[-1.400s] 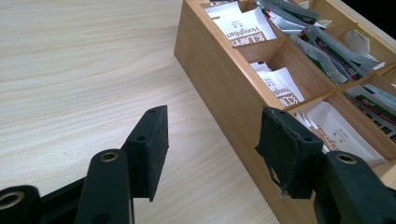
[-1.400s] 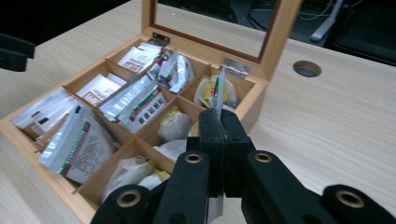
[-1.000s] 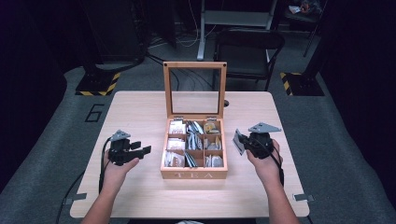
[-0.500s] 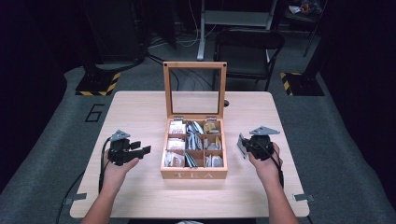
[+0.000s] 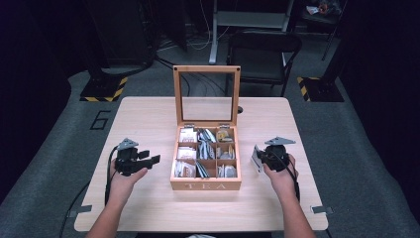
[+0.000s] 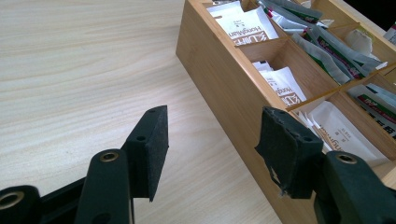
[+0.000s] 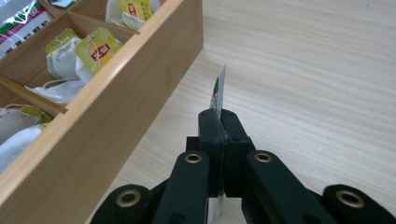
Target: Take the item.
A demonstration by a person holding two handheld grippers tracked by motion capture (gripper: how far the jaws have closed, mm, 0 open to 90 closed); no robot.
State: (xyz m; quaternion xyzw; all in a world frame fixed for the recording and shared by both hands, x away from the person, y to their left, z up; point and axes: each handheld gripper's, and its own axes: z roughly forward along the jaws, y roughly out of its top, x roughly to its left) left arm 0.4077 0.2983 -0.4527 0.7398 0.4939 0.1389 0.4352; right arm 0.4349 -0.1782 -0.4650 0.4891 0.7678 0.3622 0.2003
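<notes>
Tea packet held beside the box. Your right claw (image 7: 218, 122) is pressed together on a flat tea packet (image 7: 217, 95), which stands on edge above its tips. The wooden tea box (image 7: 116, 88) lies just to that claw's left, lid upright; the bare table (image 7: 303, 70) lies ahead of it and to its right. Your left claw (image 6: 219, 140) hangs spread and empty, its far pad over the box wall. The step in hand appears to be carrying one packet out, though the packet's print is too small to read. Next, lower it onto the table, then part the pads.
</notes>
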